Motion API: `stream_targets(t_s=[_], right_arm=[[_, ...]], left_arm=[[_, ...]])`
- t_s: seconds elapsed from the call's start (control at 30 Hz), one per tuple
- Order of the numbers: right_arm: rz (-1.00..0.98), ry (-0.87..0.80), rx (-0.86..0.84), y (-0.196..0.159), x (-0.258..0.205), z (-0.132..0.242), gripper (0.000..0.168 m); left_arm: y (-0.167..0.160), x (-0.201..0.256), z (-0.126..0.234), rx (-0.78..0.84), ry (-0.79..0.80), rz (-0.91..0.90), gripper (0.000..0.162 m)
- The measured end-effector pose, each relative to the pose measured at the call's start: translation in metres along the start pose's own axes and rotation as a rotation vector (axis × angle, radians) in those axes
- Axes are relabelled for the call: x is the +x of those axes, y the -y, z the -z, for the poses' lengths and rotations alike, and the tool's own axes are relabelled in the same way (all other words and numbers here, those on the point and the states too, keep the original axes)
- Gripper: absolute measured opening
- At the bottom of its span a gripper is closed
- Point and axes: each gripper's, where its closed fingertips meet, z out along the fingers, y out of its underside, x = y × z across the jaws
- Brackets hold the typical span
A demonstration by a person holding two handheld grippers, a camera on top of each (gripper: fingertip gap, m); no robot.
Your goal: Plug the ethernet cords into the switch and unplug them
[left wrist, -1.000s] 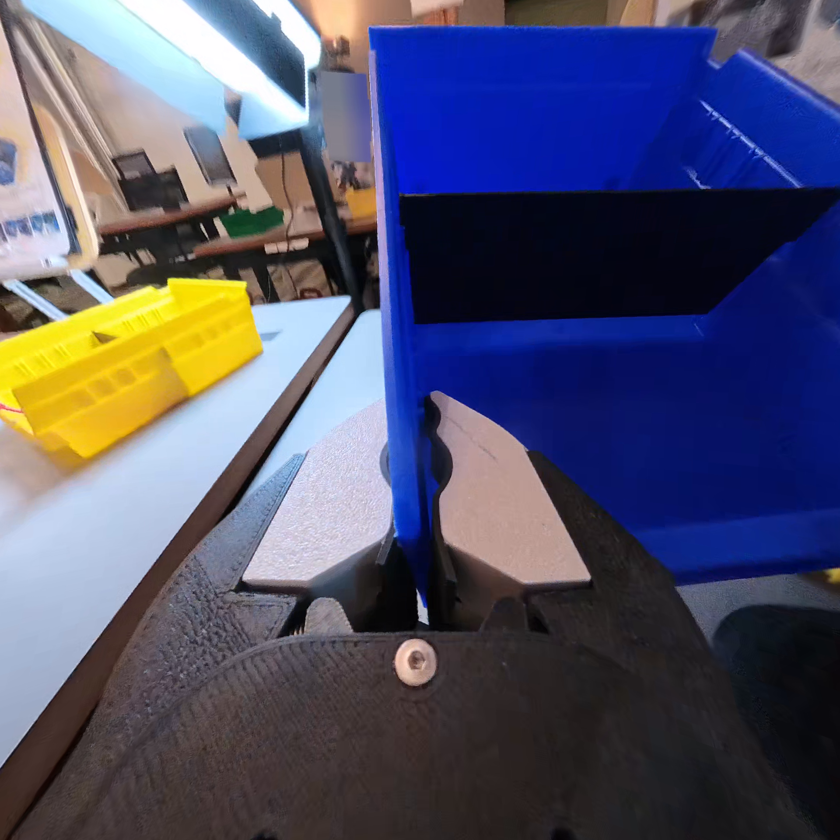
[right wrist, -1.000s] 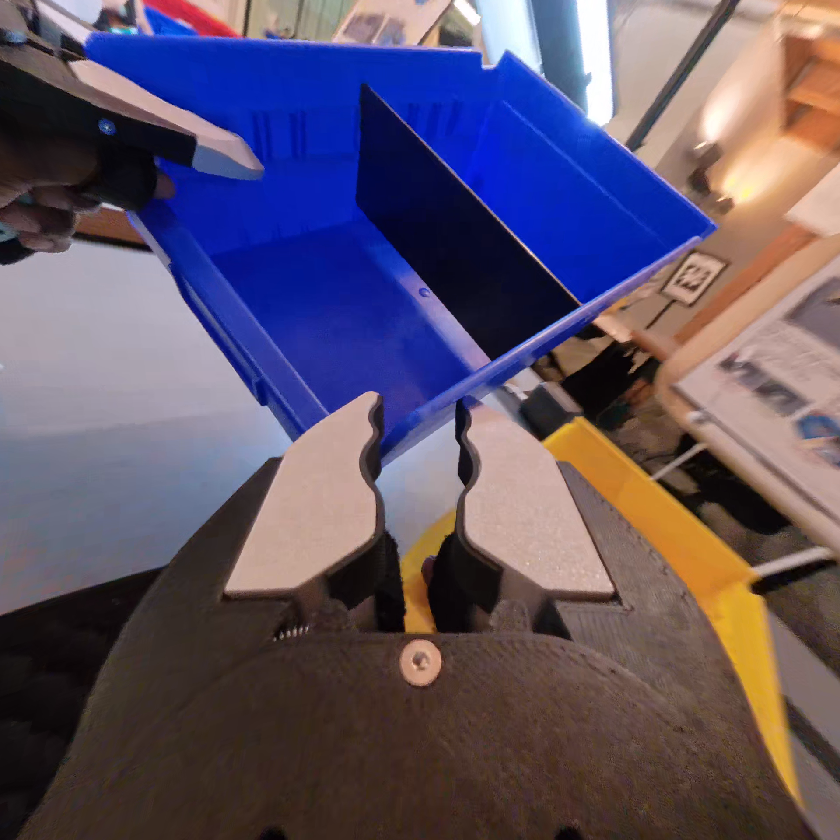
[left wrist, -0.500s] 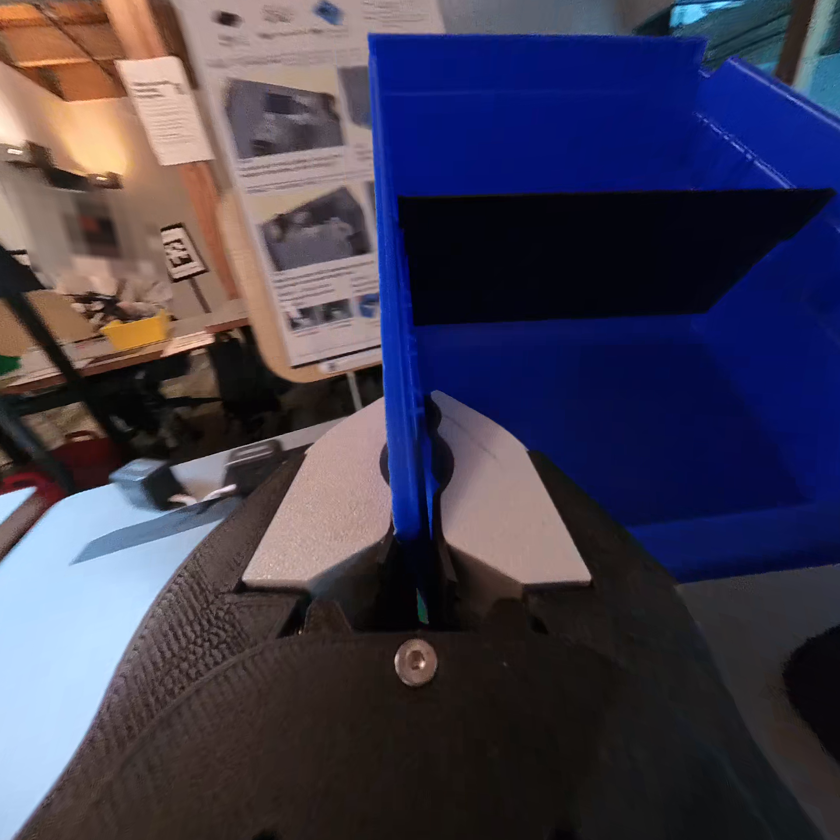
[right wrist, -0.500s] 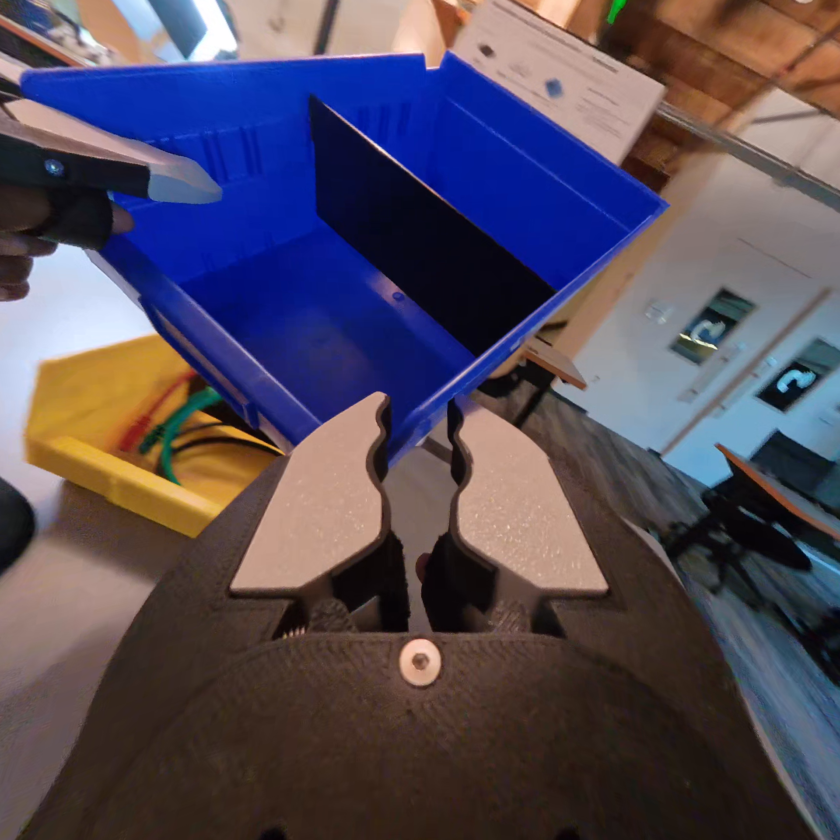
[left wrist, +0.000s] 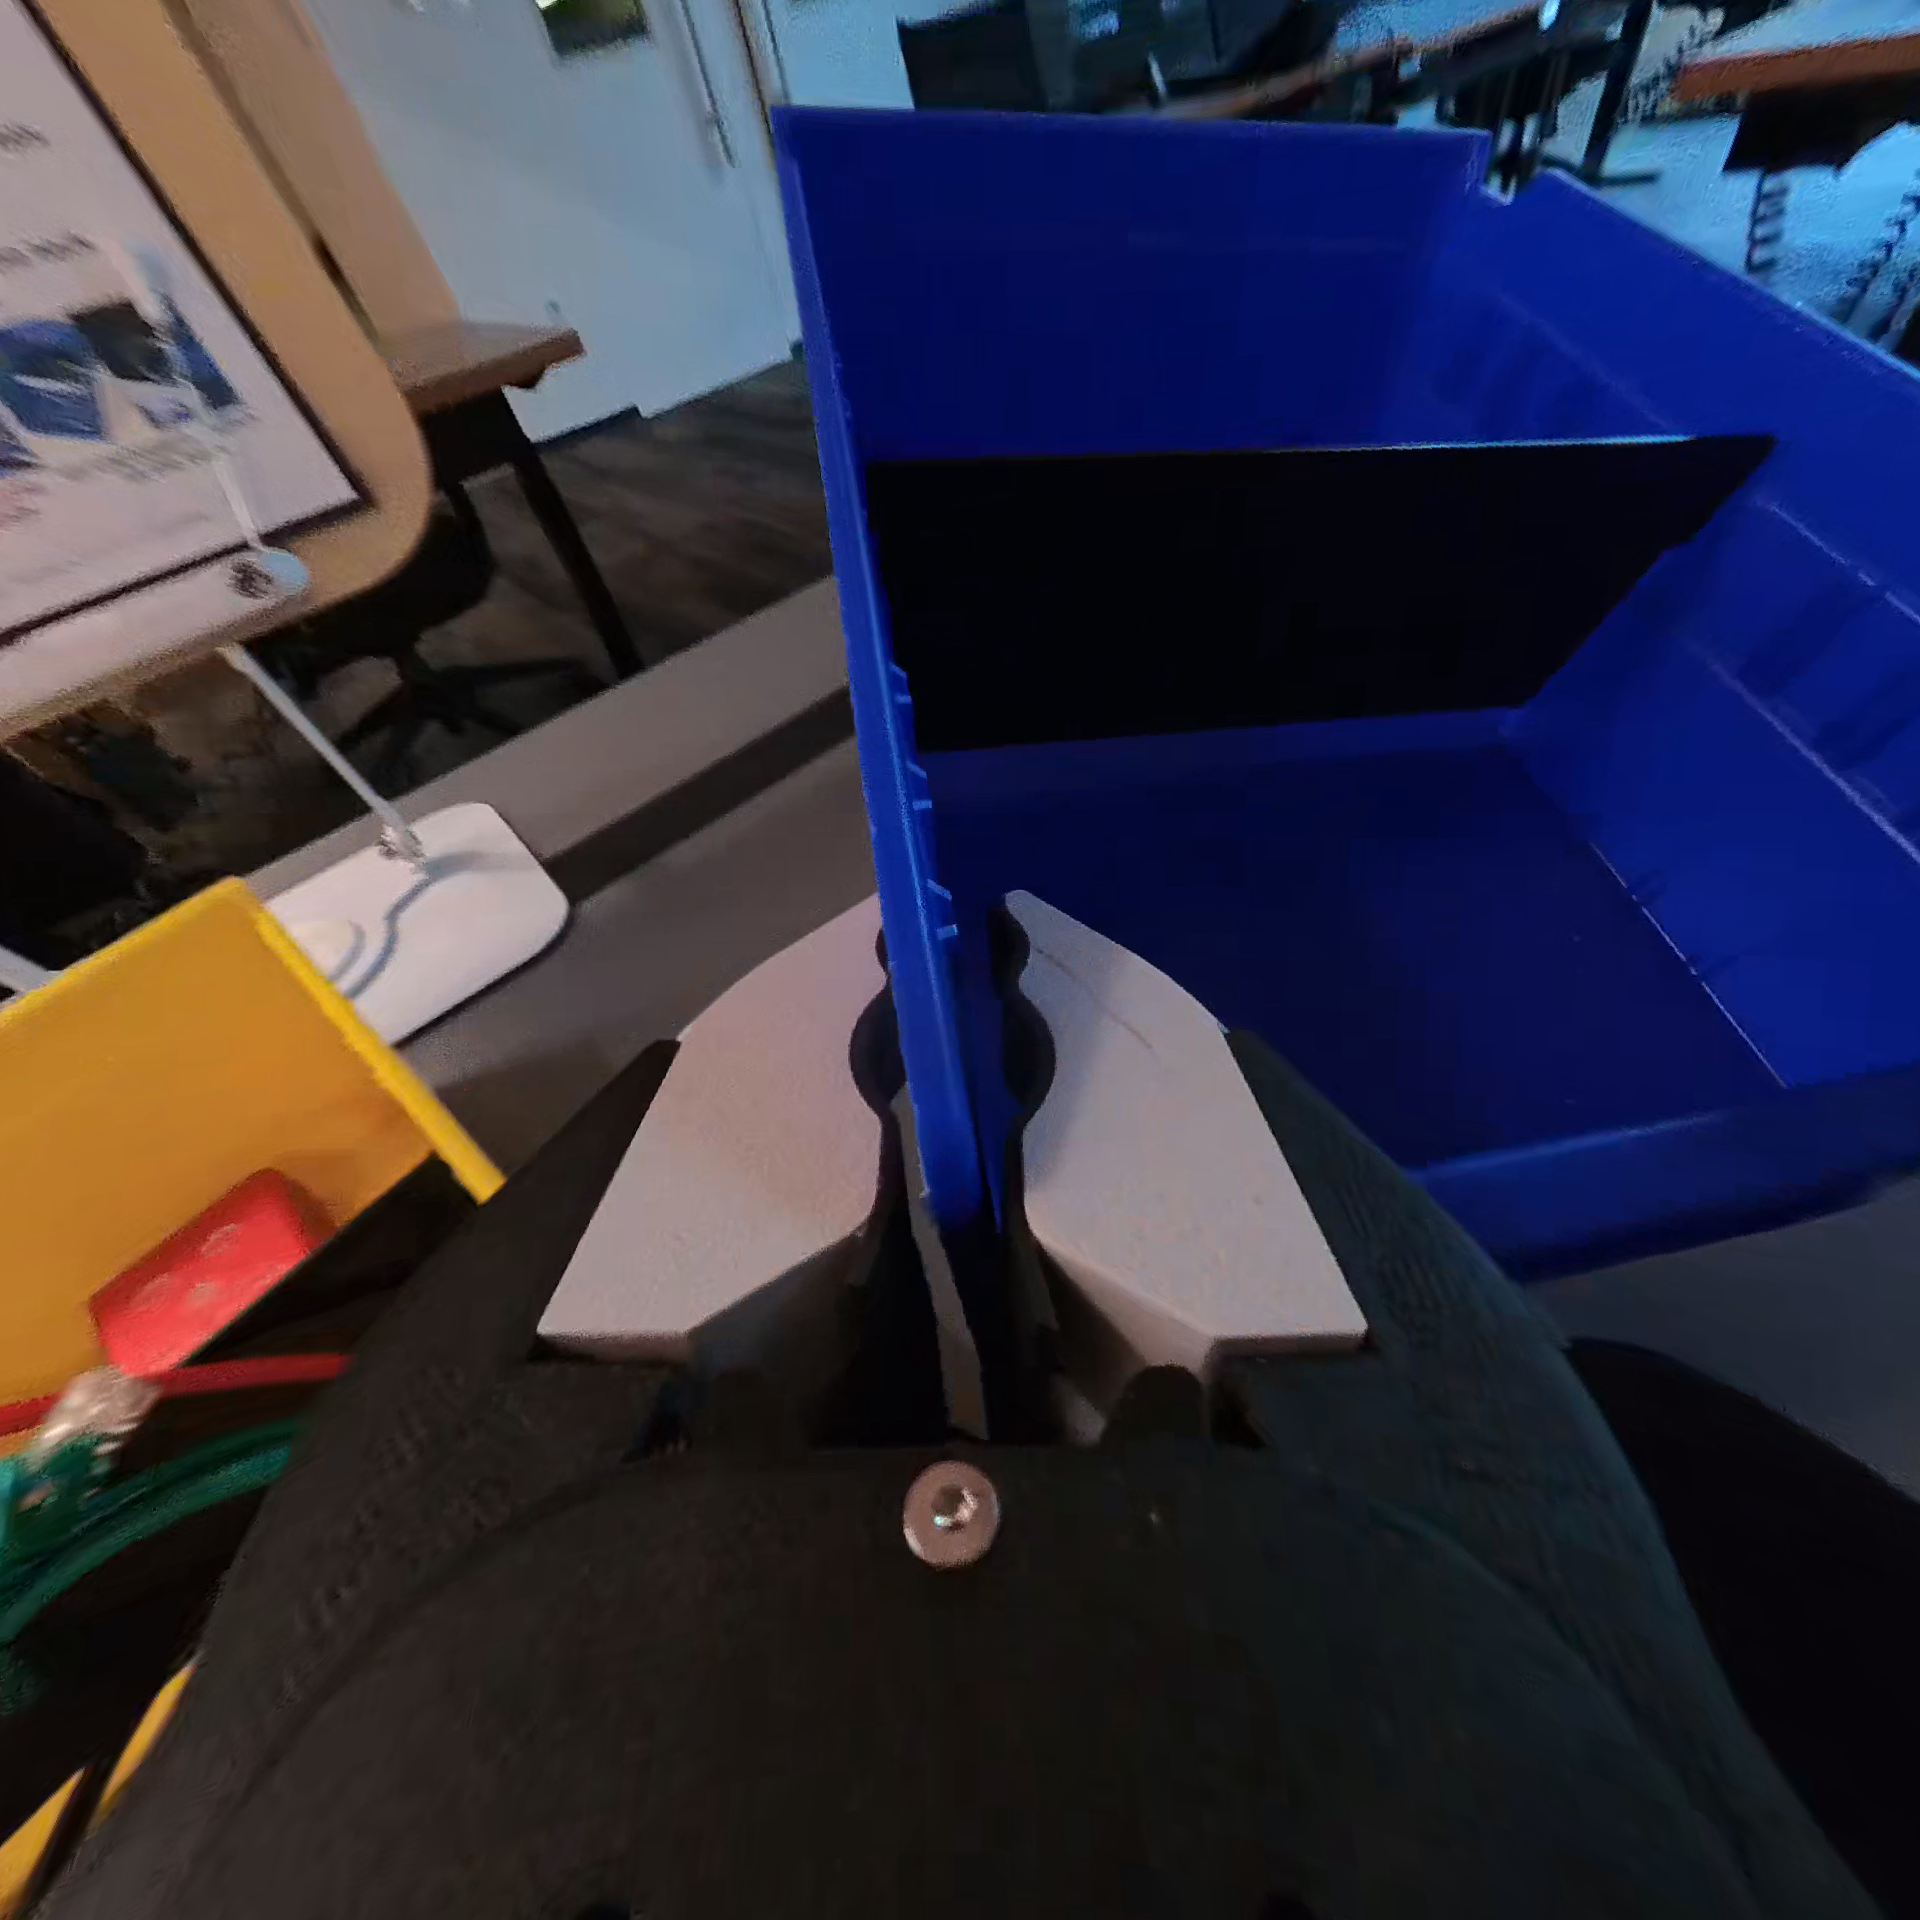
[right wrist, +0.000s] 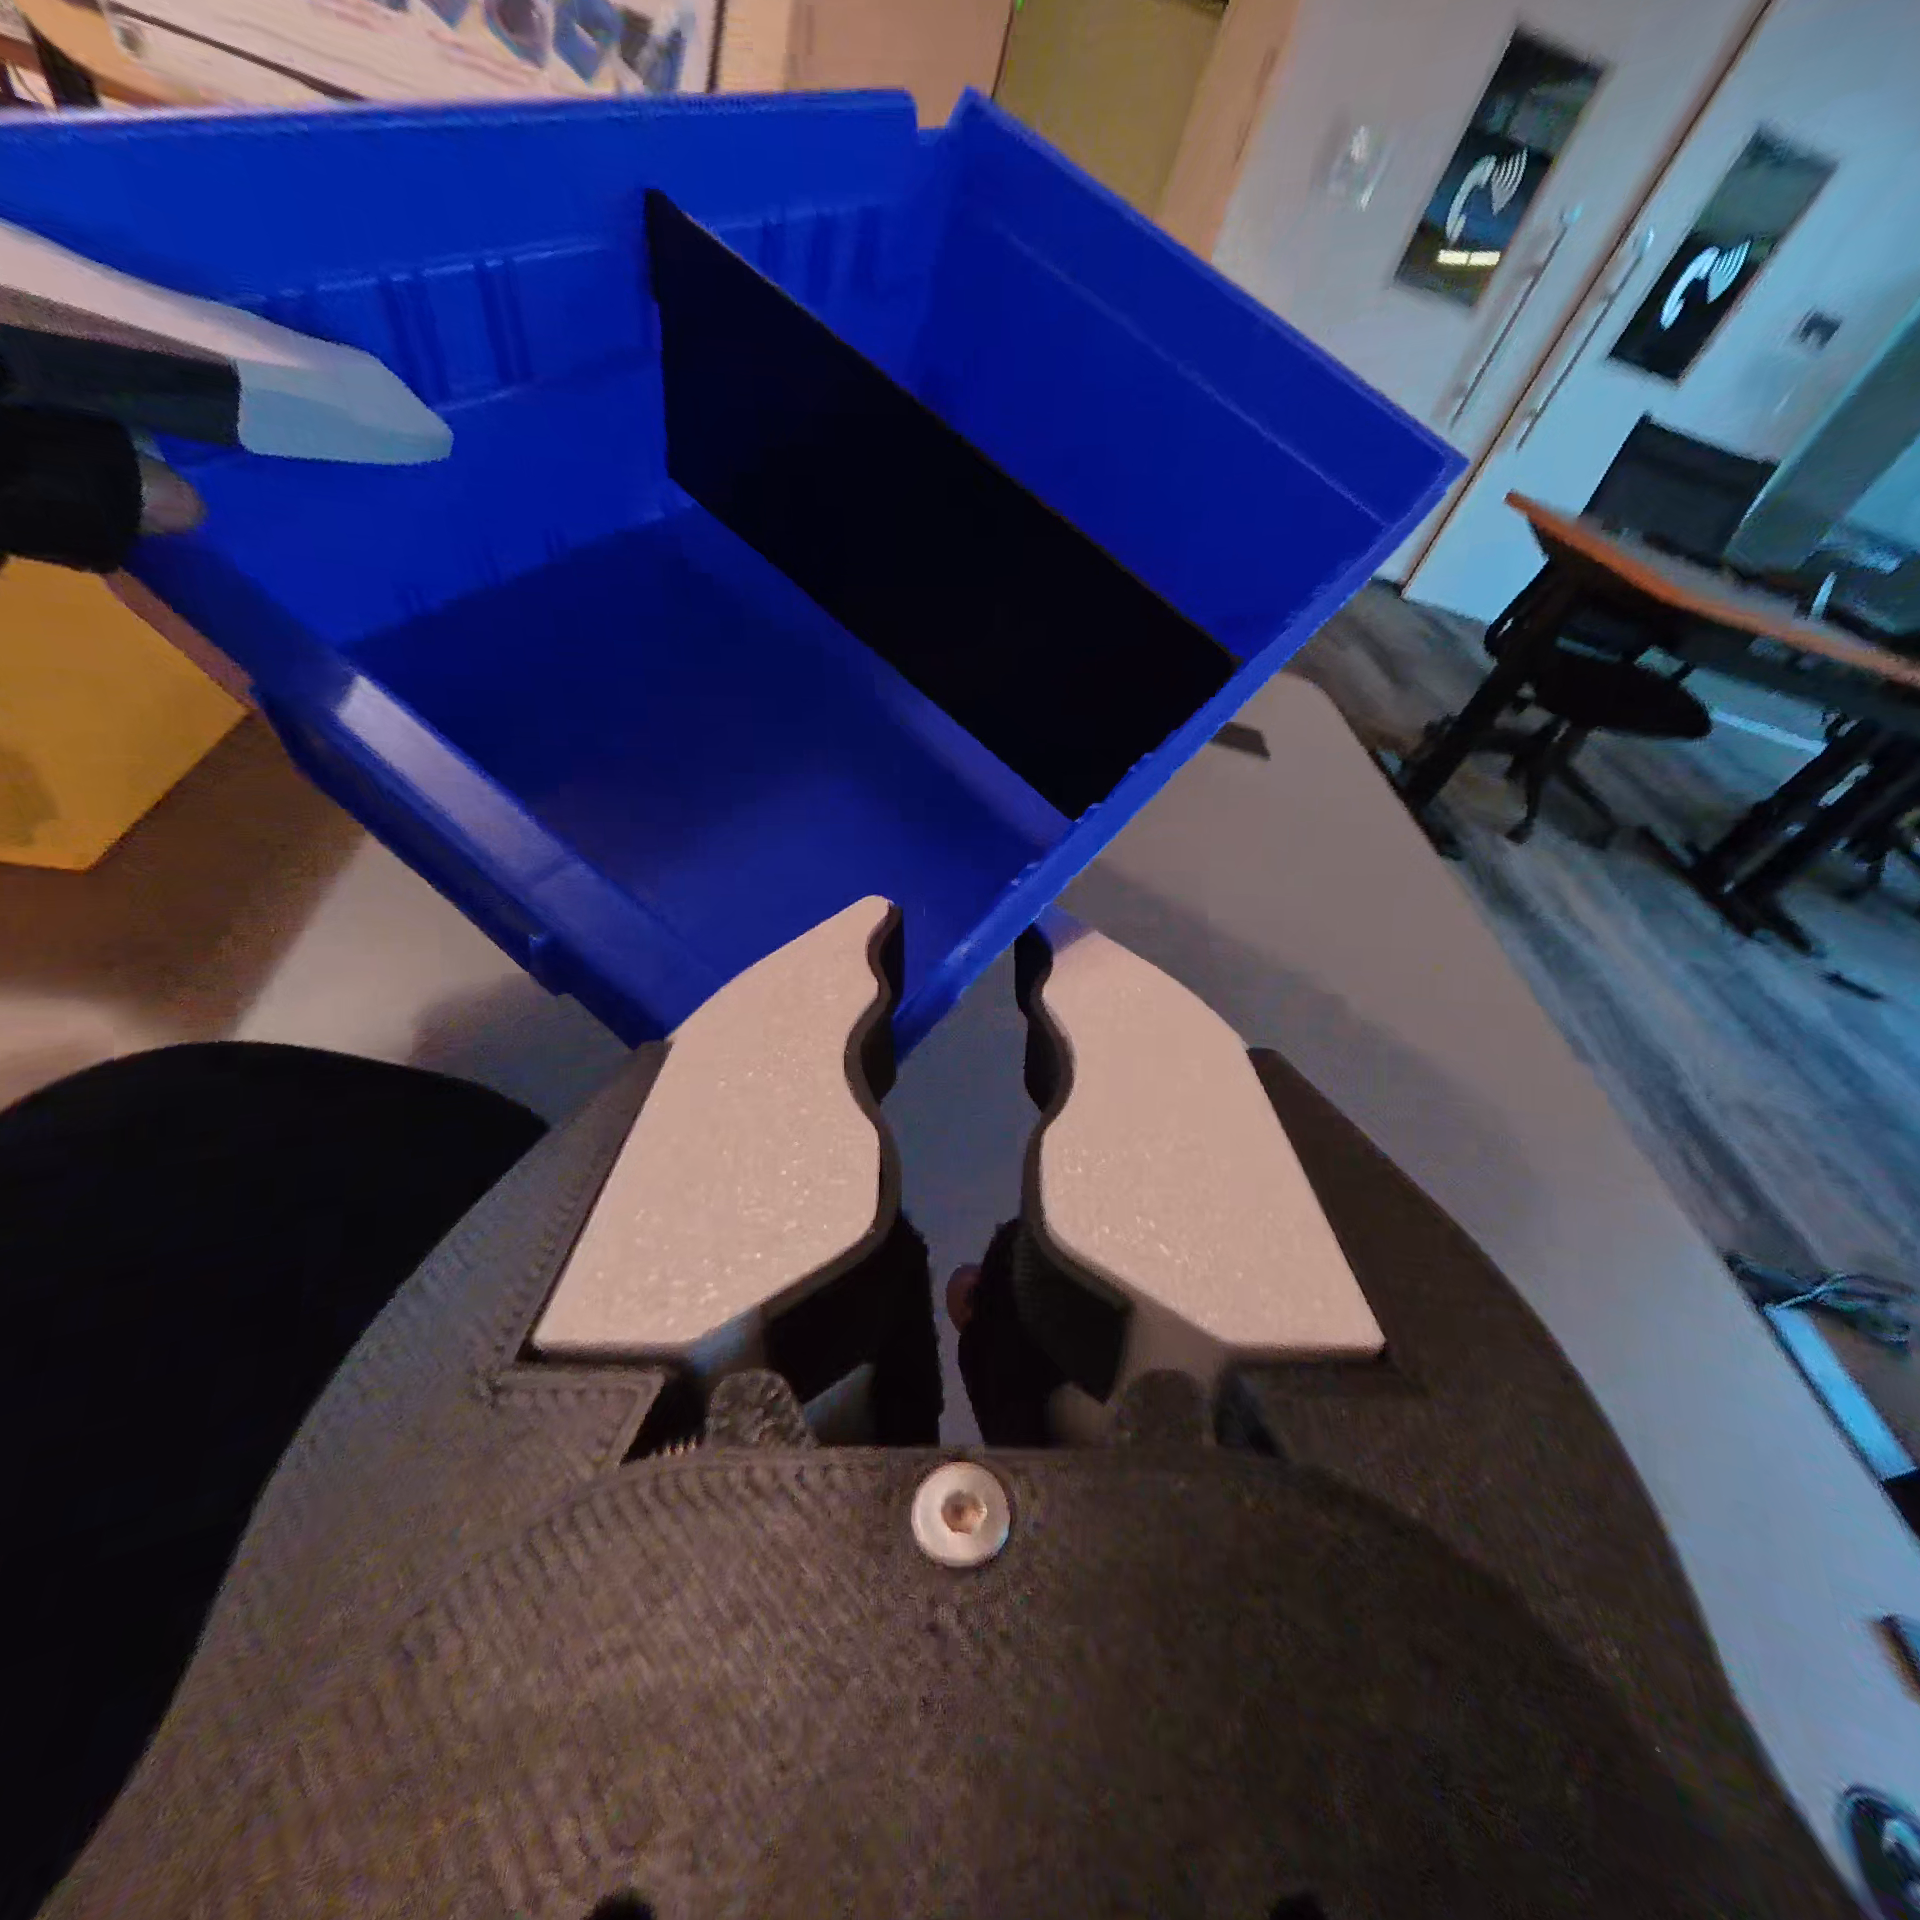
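Note:
An empty blue bin (left wrist: 1351,935) with a black divider (left wrist: 1299,582) is held between both grippers. My left gripper (left wrist: 940,935) is shut on its left side wall. My right gripper (right wrist: 956,935) is shut on the rim of the bin (right wrist: 727,727) at its near right corner. The left gripper's finger (right wrist: 343,416) and a gloved hand show at the far left rim in the right wrist view. A yellow bin (left wrist: 156,1091) at lower left holds red cords (left wrist: 239,1371), green cords (left wrist: 104,1475) and a red box (left wrist: 197,1288). No switch is in view.
A white lamp base (left wrist: 436,914) sits on the grey table (right wrist: 1299,987) beyond the yellow bin (right wrist: 83,727). The table's edge runs along the right, with floor, a wooden desk (right wrist: 1714,613) and chairs beyond. A poster board stands at the far left. The tips of one gripper are about 20 centimetres away from the tips of the other.
Both grippers have swung round together with the blue bin held between them, so the room behind has changed. The yellow bin with cords now lies at my lower left. Both grips are unchanged.

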Motion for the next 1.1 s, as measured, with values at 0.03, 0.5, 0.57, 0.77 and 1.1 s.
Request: stream_targets(t_s=[0.03,0.5,0.57,0.77,1.1], right_arm=[[-0.020,0.001,-0.017,-0.008,0.003,-0.002,0.020],[-0.074,-0.079,-0.092,-0.054,0.031,-0.011,0.017],[-0.083,-0.081,-0.080,-0.054,0.031,-0.012,0.018],[-0.045,-0.041,-0.043,-0.039,0.031,-0.002,0.064],[0.258,0.405,-0.105,-0.009,-0.062,0.007,0.064]], left_arm=[[-0.004,0.005,-0.005,-0.020,-0.007,-0.008,0.013],[-0.063,0.056,-0.036,-0.239,-0.217,0.017,0.048],[-0.060,0.064,-0.031,-0.219,-0.223,-0.002,0.072],[-0.047,0.091,0.022,-0.166,-0.315,-0.077,0.098],[-0.071,-0.015,0.119,-0.167,-0.176,-0.342,0.062]])
